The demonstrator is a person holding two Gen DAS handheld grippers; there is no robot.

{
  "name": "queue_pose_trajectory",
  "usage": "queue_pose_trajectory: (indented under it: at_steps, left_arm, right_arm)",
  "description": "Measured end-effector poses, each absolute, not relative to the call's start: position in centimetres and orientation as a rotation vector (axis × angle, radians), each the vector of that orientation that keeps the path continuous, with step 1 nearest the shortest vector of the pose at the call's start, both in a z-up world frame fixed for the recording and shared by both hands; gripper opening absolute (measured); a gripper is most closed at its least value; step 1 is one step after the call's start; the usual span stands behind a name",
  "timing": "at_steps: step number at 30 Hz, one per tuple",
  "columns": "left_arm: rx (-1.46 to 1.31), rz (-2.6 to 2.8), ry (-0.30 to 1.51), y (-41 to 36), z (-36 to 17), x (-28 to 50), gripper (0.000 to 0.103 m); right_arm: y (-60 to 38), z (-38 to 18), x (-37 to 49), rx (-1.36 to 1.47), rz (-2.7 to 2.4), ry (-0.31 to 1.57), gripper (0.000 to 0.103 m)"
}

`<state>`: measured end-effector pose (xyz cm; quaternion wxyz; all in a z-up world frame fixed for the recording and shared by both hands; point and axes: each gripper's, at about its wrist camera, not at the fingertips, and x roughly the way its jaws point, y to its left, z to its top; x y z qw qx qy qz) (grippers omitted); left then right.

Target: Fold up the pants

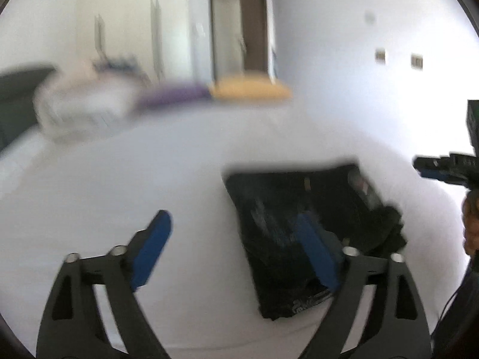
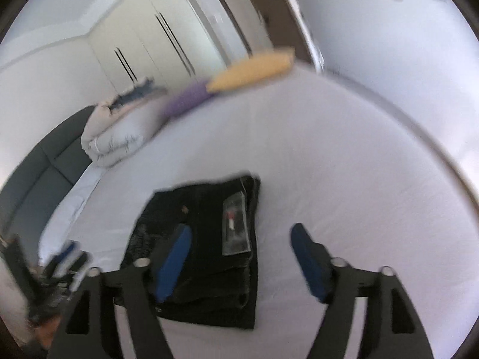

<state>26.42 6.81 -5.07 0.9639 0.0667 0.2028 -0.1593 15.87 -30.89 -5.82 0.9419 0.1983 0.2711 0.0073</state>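
Observation:
Black pants [image 1: 302,233] lie folded into a compact rectangle on the white bed [image 1: 149,173]. In the right wrist view the pants [image 2: 206,239] show a grey label patch [image 2: 236,224] on top. My left gripper [image 1: 233,224] is open and empty above the bed, its right finger over the pants' left part. My right gripper [image 2: 241,236] is open and empty above the pants' right edge. The right gripper also shows at the right edge of the left wrist view [image 1: 443,167]. The left gripper shows blurred at the lower left of the right wrist view [image 2: 63,266].
A folded white duvet [image 2: 119,140], a purple pillow [image 2: 188,97] and a yellow pillow [image 2: 254,68] lie at the far side of the bed. A dark grey headboard [image 2: 45,173] stands on the left. Wardrobes and a doorway are behind.

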Motion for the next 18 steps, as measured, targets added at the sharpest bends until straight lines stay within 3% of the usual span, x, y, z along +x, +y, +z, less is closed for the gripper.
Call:
queue_pose_trajectory:
  at_steps: [2, 3, 9, 18]
  left_arm:
    - [0.140, -0.221, 0.258, 8.9, -2.1, 22.8, 0.103]
    - [0.135, -0.184, 0.201, 9.8, -0.7, 21.1, 0.103]
    - [0.135, -0.023, 0.121, 13.7, 5.3, 15.6, 0.103]
    - [0.273, 0.010, 0.125, 12.7, 7.9, 10.6, 0.103]
  right_arm:
    - [-29.3, -3.0, 12.5, 0.330, -0.024, 0.443, 0.091]
    - [-28.7, -1.8, 11.1, 0.297, -0.047, 0.388, 0.102]
    - [-26.1, 4.3, 3.6, 0.201, -0.132, 0.119, 0.103]
    - [-22.4, 9.8, -2.8, 0.092, -0.224, -0.038, 0.103]
